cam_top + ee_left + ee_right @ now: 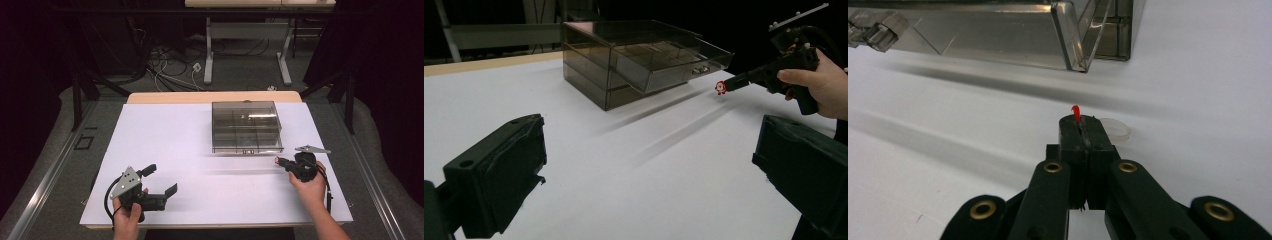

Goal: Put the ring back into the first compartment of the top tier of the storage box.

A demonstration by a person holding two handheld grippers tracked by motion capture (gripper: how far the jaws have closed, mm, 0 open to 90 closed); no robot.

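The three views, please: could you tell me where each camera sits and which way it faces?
High view: above the person's side, facing forward and down on the table; both forearms, left gripper, right gripper.
Left gripper view: on the left gripper, facing the drawer box; its open jaws.
Right gripper view: on the right gripper, low toward the box; jaws shut on a small red figure.
All share the box.
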